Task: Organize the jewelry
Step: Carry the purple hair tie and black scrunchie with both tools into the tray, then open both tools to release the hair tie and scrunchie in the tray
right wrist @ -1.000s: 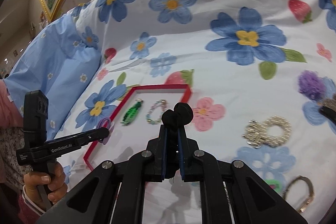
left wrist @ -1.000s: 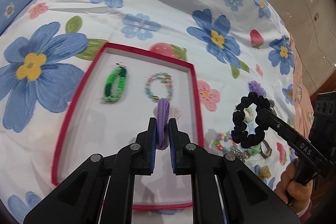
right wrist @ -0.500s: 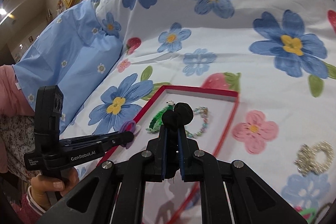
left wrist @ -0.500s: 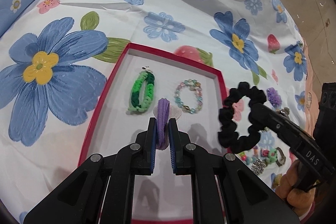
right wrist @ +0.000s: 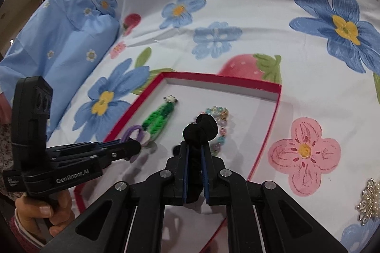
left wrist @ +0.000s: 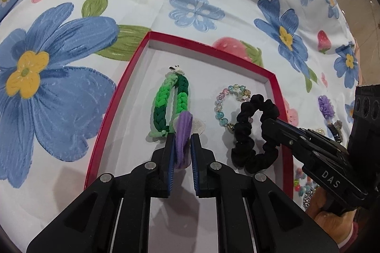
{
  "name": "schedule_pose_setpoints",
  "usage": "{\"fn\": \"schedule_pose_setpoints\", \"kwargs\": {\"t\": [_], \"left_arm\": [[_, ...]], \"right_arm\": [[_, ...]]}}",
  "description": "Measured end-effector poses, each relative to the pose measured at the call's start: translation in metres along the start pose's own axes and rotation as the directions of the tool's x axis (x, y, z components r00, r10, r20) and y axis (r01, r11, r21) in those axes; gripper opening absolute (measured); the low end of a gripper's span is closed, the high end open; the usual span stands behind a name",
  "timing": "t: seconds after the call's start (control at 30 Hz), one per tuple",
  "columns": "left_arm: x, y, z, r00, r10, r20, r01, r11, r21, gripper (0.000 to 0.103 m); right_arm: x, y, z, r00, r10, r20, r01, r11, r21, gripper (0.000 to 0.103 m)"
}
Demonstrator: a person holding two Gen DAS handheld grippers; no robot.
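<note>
A red-rimmed white tray [left wrist: 114,98] lies on the flowered bedspread. In it are a green braided band [left wrist: 171,101] and a pastel bead bracelet [left wrist: 223,98]. My left gripper [left wrist: 182,136] is shut on a purple hair tie [left wrist: 182,124], low over the tray just below the green band. My right gripper [right wrist: 194,146] is shut on a black scrunchie [right wrist: 201,129]. That scrunchie [left wrist: 247,132] hangs over the tray's right side and partly covers the bead bracelet. In the right wrist view, the left gripper [right wrist: 135,146] and the purple tie [right wrist: 133,132] sit by the tray's left rim.
Loose jewelry lies on the bedspread right of the tray: a purple flower piece [left wrist: 326,105], coloured beads [left wrist: 301,181] and a pearl ornament [right wrist: 370,200]. A blue pillow [right wrist: 59,39] rises at the far left. A hand [right wrist: 45,212] holds the left gripper's handle.
Both grippers have come down and closer to the tray. The black scrunchie has moved from outside the right rim to over the tray. The purple tie now sits by the green band.
</note>
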State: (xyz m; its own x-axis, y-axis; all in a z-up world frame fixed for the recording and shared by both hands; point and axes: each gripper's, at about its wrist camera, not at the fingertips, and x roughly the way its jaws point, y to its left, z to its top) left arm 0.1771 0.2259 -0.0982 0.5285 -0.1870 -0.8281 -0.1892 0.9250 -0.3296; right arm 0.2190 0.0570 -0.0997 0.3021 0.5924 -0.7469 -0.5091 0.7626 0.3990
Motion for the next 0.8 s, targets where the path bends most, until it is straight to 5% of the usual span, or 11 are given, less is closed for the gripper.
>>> {"fn": "schedule_pose_setpoints", "kwargs": {"t": [0.37, 0.5, 0.8], "left_arm": [[0.002, -0.001, -0.001, 1.0, 0.025, -0.005, -0.025, 1.0, 0.01, 0.033], [-0.003, -0.004, -0.002, 0.999, 0.036, 0.009, -0.036, 0.999, 0.019, 0.036], [-0.02, -0.006, -0.006, 0.999, 0.039, 0.035, -0.039, 0.999, 0.002, 0.042]], "right_arm": [[0.005, -0.01, 0.0, 1.0, -0.009, -0.018, 0.009, 1.0, 0.024, 0.02], [0.001, -0.01, 0.002, 1.0, 0.003, -0.006, -0.003, 1.0, 0.031, 0.033], [-0.02, -0.009, 0.002, 1.0, 0.004, 0.029, -0.005, 0.999, 0.041, 0.038]]}}
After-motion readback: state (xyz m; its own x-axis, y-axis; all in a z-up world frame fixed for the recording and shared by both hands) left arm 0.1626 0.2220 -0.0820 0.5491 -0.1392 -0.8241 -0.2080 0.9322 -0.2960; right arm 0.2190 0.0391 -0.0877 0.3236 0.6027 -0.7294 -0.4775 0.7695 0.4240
